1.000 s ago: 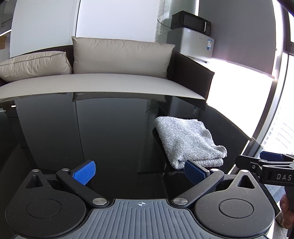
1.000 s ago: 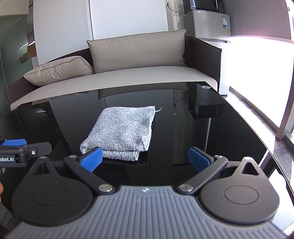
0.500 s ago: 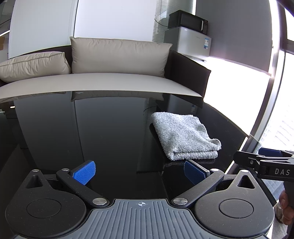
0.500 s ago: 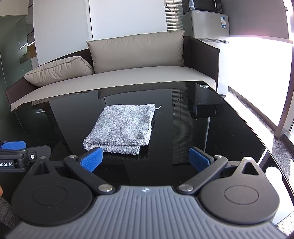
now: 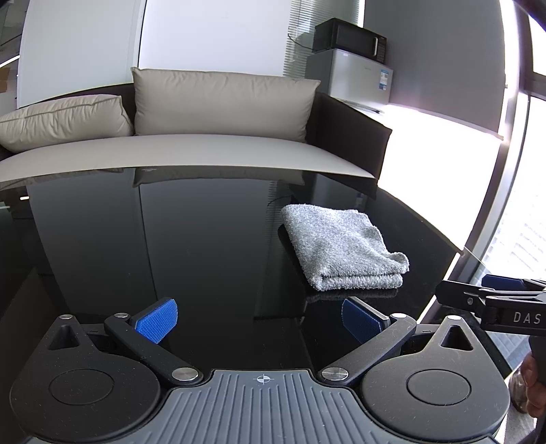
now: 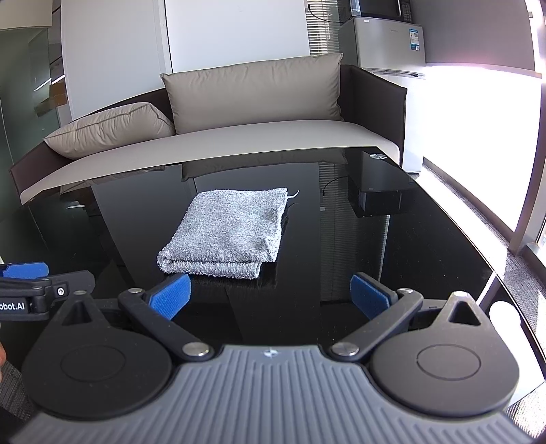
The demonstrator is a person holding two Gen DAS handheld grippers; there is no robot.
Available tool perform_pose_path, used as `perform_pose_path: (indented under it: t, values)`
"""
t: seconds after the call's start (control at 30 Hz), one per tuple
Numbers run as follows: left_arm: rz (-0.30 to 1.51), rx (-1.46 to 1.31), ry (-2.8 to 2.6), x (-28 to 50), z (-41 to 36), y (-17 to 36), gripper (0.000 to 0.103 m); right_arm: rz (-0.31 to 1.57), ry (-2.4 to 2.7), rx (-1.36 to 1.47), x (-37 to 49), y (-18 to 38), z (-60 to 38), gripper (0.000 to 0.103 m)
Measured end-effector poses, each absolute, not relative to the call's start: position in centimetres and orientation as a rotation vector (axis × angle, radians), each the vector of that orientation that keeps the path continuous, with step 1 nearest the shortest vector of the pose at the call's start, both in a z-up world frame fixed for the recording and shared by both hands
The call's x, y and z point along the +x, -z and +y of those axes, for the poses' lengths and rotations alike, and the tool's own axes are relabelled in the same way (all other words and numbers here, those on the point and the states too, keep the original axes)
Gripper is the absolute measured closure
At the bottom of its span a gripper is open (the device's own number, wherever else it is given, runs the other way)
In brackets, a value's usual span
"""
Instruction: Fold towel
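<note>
You're sitting in what looks like an office lounge or break area, not somebody's home. You're looking at a low sofa (image 6: 218,136) with beige cushions (image 6: 252,92) running along the far side of a glossy black table (image 6: 392,246), and the white wall panels (image 5: 211,34) behind it are giving off that corporate feel. Off in the right corner a small silver fridge (image 5: 355,77) is standing with a black microwave (image 5: 349,39) sitting on top. Window blinds (image 6: 324,27) are hanging next to it, and daylight is pouring in through floor-to-ceiling windows (image 5: 525,205) on the right.
</note>
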State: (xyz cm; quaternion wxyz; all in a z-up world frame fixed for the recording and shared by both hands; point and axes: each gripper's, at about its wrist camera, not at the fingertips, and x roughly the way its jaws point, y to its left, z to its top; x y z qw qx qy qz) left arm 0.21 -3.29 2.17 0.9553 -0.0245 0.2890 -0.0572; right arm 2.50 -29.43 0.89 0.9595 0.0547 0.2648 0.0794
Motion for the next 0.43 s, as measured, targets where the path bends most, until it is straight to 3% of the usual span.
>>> perform_pose_path:
  t: [0.43]
  values:
    - [0.589,-0.059,0.122,0.00,-3.29,-2.22,0.001,0.536,-0.162,0.111,2.42,-0.83,-29.53,0.001]
